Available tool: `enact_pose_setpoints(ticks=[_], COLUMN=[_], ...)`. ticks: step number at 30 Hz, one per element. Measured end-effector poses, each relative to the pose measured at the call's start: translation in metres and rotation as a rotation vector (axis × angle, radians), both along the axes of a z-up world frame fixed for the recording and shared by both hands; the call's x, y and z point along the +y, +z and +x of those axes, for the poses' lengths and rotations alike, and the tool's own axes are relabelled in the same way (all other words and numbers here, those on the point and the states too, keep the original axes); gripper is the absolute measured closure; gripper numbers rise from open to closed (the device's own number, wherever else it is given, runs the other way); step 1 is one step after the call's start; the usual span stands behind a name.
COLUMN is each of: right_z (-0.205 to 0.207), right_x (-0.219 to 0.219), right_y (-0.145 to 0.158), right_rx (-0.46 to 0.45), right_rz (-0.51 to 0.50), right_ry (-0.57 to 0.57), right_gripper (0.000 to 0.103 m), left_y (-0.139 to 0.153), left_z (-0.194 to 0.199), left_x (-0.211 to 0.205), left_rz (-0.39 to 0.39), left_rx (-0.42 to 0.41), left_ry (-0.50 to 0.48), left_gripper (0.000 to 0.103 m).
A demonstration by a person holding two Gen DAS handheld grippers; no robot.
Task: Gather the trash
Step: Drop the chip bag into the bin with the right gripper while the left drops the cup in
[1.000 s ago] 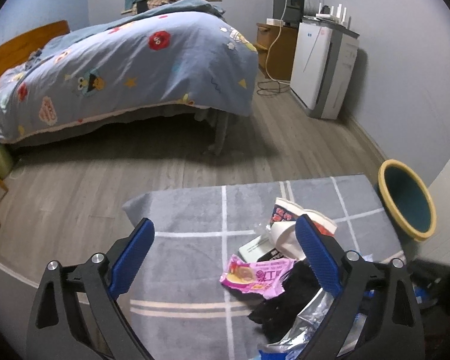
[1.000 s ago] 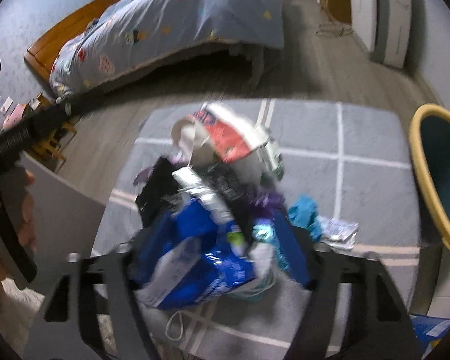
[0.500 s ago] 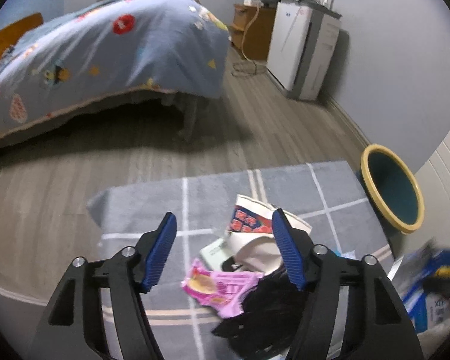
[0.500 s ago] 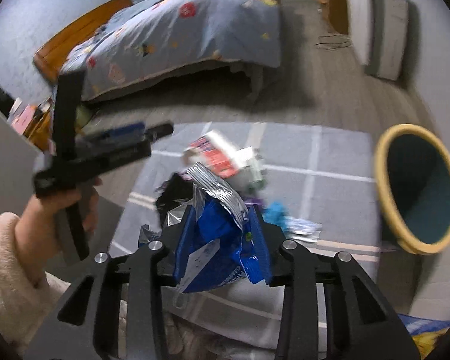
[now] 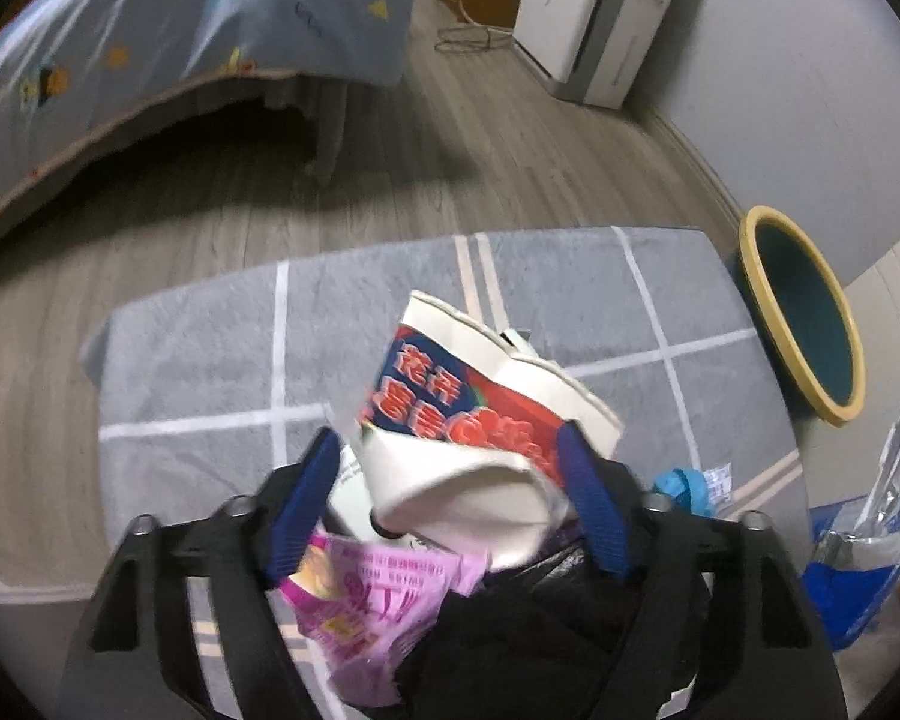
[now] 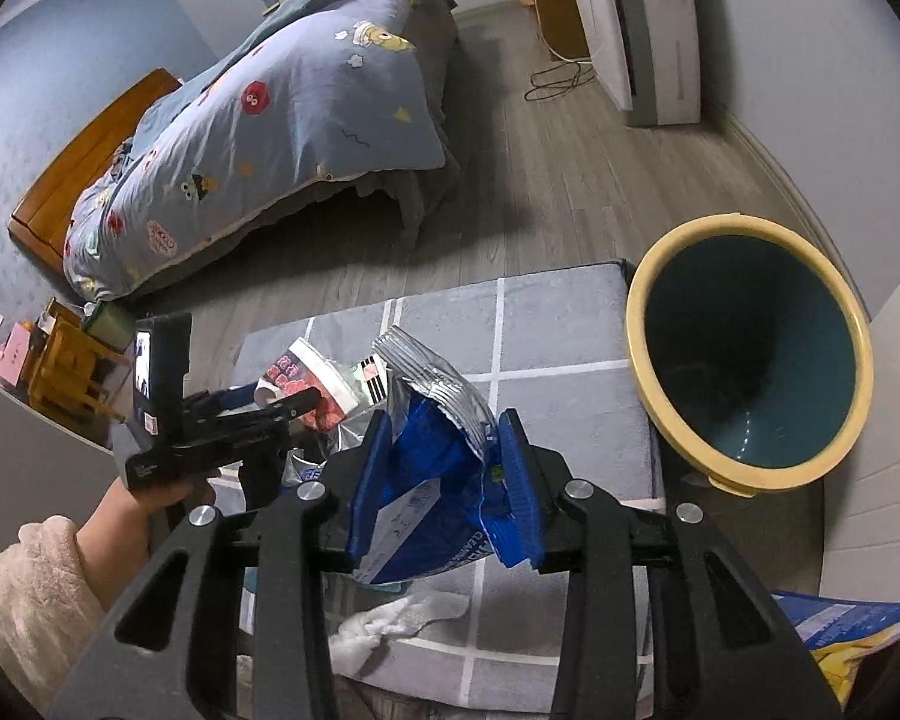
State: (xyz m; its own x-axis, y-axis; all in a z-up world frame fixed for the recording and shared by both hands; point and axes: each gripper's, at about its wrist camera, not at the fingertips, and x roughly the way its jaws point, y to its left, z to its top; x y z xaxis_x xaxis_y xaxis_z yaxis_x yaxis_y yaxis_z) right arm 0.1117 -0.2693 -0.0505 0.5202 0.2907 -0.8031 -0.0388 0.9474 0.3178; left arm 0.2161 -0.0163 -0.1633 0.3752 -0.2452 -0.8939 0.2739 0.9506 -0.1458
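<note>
A grey checked rug lies on the wooden floor, wrappers heaped at its centre, a white tissue near its front edge.

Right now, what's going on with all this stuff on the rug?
A person is collecting trash with two handheld grabbers. The right tool grips a blue wrapper near the yellow-rimmed bin. The left tool, jaws just closing, straddles a crushed paper cup on the grey rug.
</note>
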Motion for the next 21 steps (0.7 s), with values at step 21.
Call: enact_pose_setpoints(ticks=[21], right_z=[0.011], right_x=[-0.089], right_y=[0.024], right_rx=[-0.085], right_rz=[0.017], right_ry=[-0.25], right_gripper=[0.066], left_y=[0.127], left_z=[-0.028], left_x=[-0.046], left_rz=[-0.042], left_rx=[-0.363], left_ry=[-0.073], left_gripper=[0.053])
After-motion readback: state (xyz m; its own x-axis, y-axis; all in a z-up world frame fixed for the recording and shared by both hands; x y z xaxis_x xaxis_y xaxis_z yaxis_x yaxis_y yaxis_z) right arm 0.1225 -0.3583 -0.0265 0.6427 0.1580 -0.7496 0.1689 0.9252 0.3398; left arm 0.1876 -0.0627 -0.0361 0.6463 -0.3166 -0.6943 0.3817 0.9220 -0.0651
